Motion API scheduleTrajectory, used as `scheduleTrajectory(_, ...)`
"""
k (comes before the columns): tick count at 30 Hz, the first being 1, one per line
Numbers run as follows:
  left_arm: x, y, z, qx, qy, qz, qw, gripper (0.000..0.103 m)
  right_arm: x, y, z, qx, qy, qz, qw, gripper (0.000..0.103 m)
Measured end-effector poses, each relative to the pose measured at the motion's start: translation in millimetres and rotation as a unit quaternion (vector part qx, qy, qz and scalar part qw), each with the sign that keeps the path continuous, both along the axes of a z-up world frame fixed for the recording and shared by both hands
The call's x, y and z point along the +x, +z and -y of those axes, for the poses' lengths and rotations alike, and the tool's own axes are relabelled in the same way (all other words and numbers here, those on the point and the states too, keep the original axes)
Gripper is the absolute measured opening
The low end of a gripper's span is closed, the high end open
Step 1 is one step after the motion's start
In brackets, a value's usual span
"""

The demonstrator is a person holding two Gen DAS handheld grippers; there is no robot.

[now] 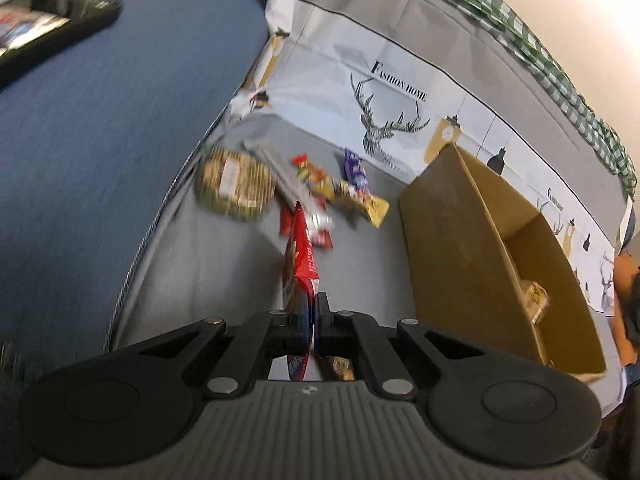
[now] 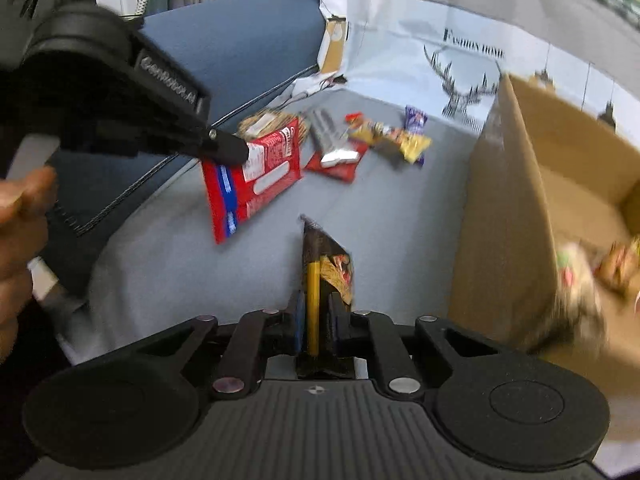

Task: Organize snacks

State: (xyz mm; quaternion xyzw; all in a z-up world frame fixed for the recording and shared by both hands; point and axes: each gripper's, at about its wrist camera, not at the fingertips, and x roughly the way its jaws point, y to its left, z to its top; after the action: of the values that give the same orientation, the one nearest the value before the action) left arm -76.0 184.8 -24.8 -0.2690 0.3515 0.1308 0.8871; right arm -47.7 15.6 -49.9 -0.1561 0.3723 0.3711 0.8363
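Tools (image 1: 310, 320) (image 2: 316, 320) angled down, packets clamped

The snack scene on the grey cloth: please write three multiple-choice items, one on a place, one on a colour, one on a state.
1. Where is the cardboard box relative to the loose snacks?
A. to their right
B. to their left
C. on top of them

2. What main colour is the packet in the left hand-held gripper?
A. green
B. red
C. white

3. What is the state of the right hand-held gripper?
A. open and empty
B. shut on nothing
C. shut on a dark packet

Answers:
1 A, both views show the box at the right.
2 B, the wrapper is red with a blue stripe.
3 C, the packet stands clamped between the fingers.
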Motion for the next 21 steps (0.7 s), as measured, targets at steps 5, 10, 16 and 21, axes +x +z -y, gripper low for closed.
scheduleTrajectory(5,-14.7,1.8,4.6,0.004,0.034,-0.026,0.9990,0.009,-8.4,-1.1,7.0,0.011,0.020,-0.009,1.000,0.039)
scheduleTrajectory(10,-11.0,-2.8,15.0,0.073,0.010,-0.040,0.9965,0.027,-1.2,-3.7,5.7,0.020,0.012,-0.006,1.000,0.062)
scheduleTrajectory(16,-0.3,-21.7,18.4,0.076,0.006,-0.049,0.9959,0.048,12.2,-21.0,-1.6,0.008,0.002,-0.024,1.000,0.065)
scheduleTrajectory(21,10.2,-38.6,33.0,0.120,-0.016,-0.061,0.9908,0.068,18.4,-31.4,-6.9,0.000,-0.001,-0.033,0.999,0.065)
